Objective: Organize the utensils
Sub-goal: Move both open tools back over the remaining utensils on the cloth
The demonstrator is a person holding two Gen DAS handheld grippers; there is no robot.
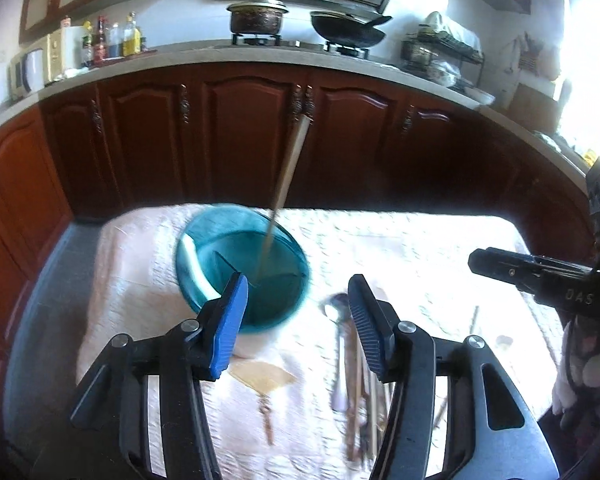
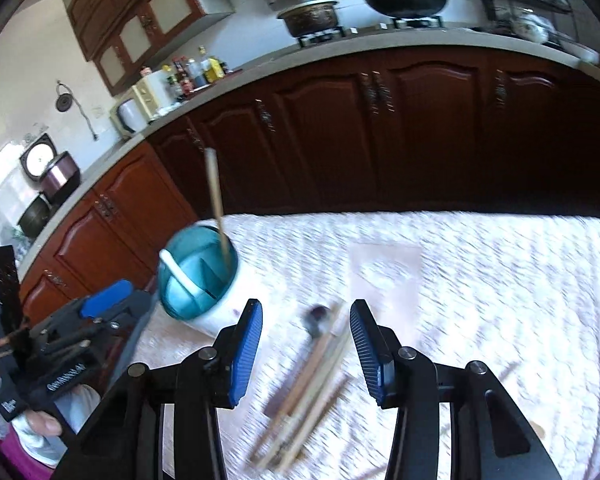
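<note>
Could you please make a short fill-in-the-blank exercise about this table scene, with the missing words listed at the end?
1. One chopstick stands in the ____ holder.
2. Both the left gripper and the right gripper are ____.
3. The metal spoon lies on the white ____ beside more chopsticks.
4. A white spoon leans ____ the holder.

Missing words: teal; open; cloth; inside

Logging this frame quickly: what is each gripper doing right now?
Left gripper: open, holding nothing.
Right gripper: open, holding nothing, above the loose chopsticks.
</note>
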